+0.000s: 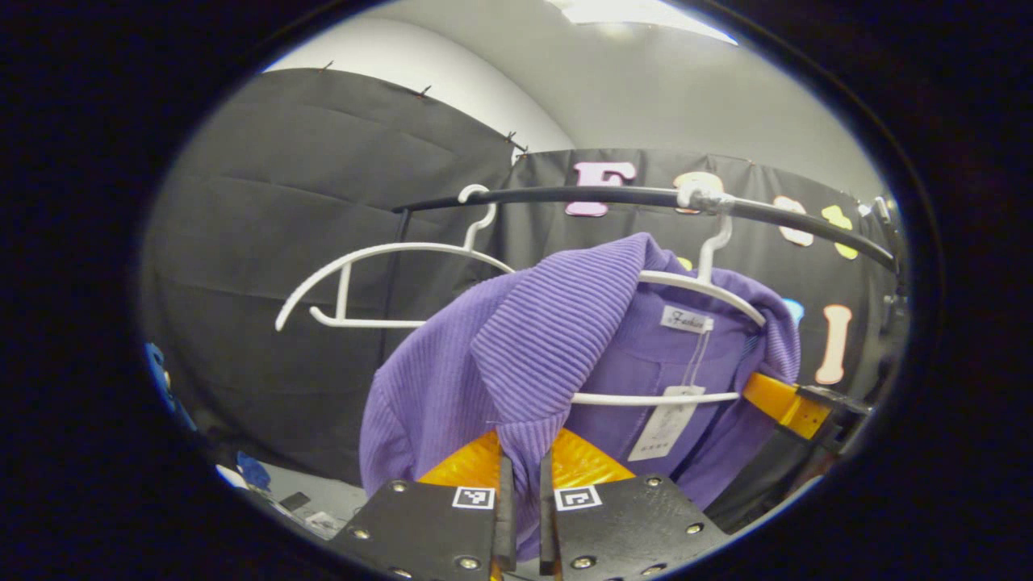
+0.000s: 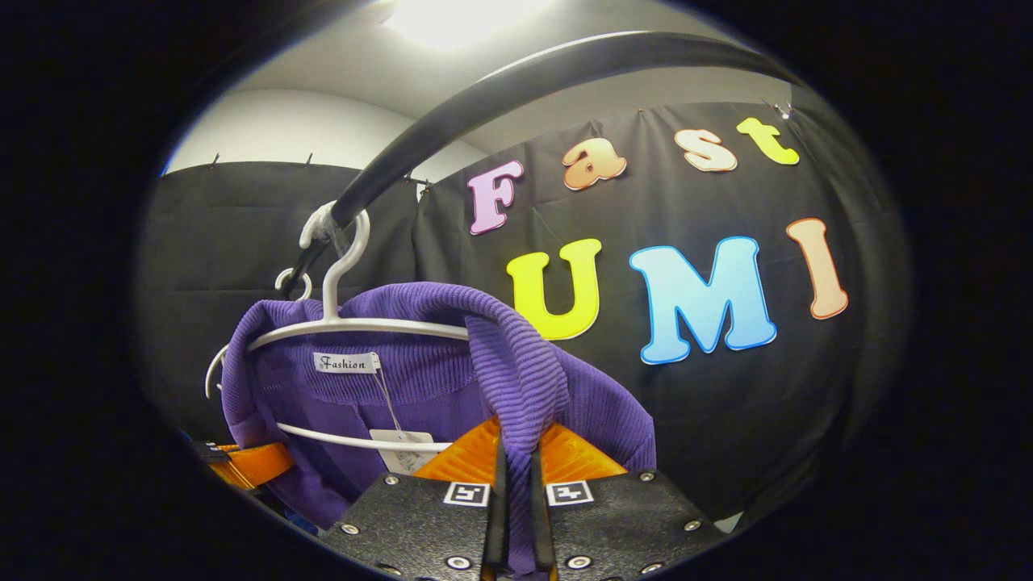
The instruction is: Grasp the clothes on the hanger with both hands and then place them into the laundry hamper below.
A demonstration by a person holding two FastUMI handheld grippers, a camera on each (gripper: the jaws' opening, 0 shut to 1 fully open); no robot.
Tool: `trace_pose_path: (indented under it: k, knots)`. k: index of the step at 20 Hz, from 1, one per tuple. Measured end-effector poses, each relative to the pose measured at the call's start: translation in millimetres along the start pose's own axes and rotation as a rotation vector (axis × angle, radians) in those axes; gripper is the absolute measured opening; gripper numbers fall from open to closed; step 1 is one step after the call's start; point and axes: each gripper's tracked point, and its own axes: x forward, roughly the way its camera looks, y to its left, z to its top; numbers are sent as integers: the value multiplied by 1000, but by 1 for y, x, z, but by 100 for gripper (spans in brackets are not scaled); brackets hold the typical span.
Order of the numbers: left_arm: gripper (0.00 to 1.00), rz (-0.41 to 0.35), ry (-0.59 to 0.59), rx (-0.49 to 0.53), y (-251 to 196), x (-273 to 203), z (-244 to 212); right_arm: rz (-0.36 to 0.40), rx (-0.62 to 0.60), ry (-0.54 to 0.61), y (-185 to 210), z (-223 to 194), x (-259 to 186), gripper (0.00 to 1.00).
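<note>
Purple ribbed knit — the garment (image 1: pixel 516 355) is pinched on both sides, so the grasping step is judged done, while lifting it off and lowering it into the hamper is left. In the left gripper view, a fold of the cloth is clamped between the nearly closed fingers of the left gripper (image 1: pixel 521 492). In the right gripper view, the collar's edge is gripped the same way by the right gripper (image 2: pixel 513 484), its fingers pressed onto the fabric. Above both sets of fingers the garment is draped on the white hanger (image 2: pixel 355 323), hooked over the black rail (image 2: pixel 500 89) — nothing is freed yet.
</note>
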Motion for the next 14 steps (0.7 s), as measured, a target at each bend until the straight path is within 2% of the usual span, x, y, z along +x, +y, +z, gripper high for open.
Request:
trace_pose_path:
  k: [1, 2, 3, 4, 5, 8, 9, 10, 11, 14]
  knots:
    - [19, -17, -7, 0, 0, -1, 1, 13, -2, -3, 2, 0, 1, 7]
    - [10, 11, -14, 8, 8, 1, 0, 22, -6, -8, 1, 2, -1, 5]
    - [1, -5, -16, 0, 5, -6, 4, 37, -13, -10, 1, 2, -3, 0]
    - [6, -19, -15, -10, 2, -10, 3, 47, -23, -9, 0, 2, -4, 0]
    - [1, -13, -21, -5, 5, -11, 5, 52, -29, -12, 0, 4, -4, 0]
    - [1, -18, -59, 11, 8, -24, 19, 46, -42, -19, -6, 6, -4, 0]
    - [1, -20, -69, 14, 9, -28, 24, 37, -45, -21, -9, 7, -4, 0]
    - [5, -23, -79, 16, 11, -33, 30, 27, -50, -23, -12, 9, -4, 0]
    - [1, -21, -91, 18, 17, -38, 36, 11, -59, -30, -15, 11, -8, 0]
    - [1, -15, -116, 12, 35, -49, 55, -35, -82, -52, -24, 20, -16, 0]
